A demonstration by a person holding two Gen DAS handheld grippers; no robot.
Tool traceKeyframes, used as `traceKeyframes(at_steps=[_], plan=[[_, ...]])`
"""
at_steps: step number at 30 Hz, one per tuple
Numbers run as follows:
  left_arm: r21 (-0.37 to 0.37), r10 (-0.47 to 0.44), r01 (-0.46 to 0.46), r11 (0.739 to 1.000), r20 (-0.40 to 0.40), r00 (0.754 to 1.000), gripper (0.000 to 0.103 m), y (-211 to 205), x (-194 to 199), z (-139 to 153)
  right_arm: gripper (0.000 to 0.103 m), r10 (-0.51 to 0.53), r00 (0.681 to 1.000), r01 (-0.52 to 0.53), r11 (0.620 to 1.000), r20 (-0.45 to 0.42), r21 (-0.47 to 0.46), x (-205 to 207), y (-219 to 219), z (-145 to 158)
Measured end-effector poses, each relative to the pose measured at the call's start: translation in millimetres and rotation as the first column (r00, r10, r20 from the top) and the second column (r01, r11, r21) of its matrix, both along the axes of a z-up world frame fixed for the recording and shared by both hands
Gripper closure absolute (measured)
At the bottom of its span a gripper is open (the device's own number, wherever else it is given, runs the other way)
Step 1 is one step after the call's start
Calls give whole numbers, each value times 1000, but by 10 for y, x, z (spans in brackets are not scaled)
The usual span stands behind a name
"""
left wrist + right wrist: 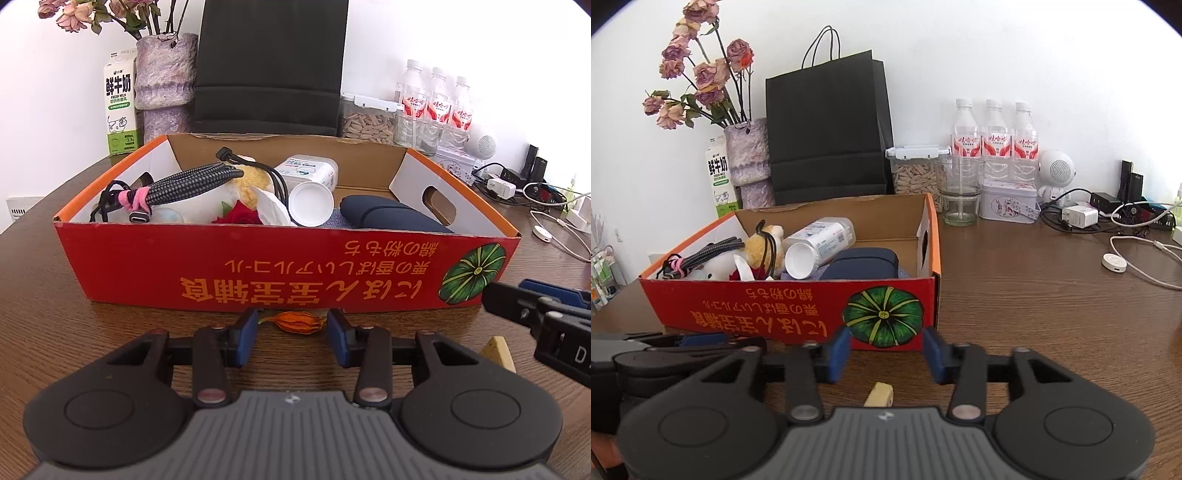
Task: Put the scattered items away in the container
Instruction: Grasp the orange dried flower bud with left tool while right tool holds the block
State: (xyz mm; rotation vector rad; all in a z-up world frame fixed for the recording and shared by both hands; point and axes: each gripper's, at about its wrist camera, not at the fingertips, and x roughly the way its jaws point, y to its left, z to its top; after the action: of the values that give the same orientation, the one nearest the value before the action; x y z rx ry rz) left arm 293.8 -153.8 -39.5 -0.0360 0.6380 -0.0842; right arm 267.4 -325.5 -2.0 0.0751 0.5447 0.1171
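A red cardboard box (pixel 147 254) (pixel 701 299) stands on the wooden table and holds a braided cable (pixel 184 181), a plush toy (pixel 764 243), a white bottle (pixel 314 184) (pixel 816 243), a dark blue case (pixel 388 218) (pixel 860 264) and a red flower (pixel 236 216). An orange dried husk (pixel 295 322) lies on the table against the box front, between the tips of my open, empty left gripper (pixel 291 339). A pale yellow block (pixel 498 352) (pixel 880 394) lies just behind the jaws of my open, empty right gripper (pixel 886 354).
Behind the box stand a black paper bag (pixel 827 129), a vase of dried roses (pixel 746 155), a milk carton (pixel 120 107), three water bottles (pixel 993 136), a glass (pixel 960 195), a tin (pixel 1008 201), a white speaker (pixel 1056 173) and chargers with cables (pixel 1126 221).
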Motion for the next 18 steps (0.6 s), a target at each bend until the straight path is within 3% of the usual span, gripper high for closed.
traceKeyframes(at_steps=[1,11,18], plan=[[-4,-3,3,1000,0,1000,62,21,-16,1,40,7,1000,-7,1000,-17,4,17,-7,-20],[-28,-28,29,999,44,999,62,220,-187,95,41,54,992,-61,996,-117,-59,131,175,-243],[-48,-15,17,999,43,999,62,375,-209,93,41,-12,991,2,997,-130,-80,68,104,-209]])
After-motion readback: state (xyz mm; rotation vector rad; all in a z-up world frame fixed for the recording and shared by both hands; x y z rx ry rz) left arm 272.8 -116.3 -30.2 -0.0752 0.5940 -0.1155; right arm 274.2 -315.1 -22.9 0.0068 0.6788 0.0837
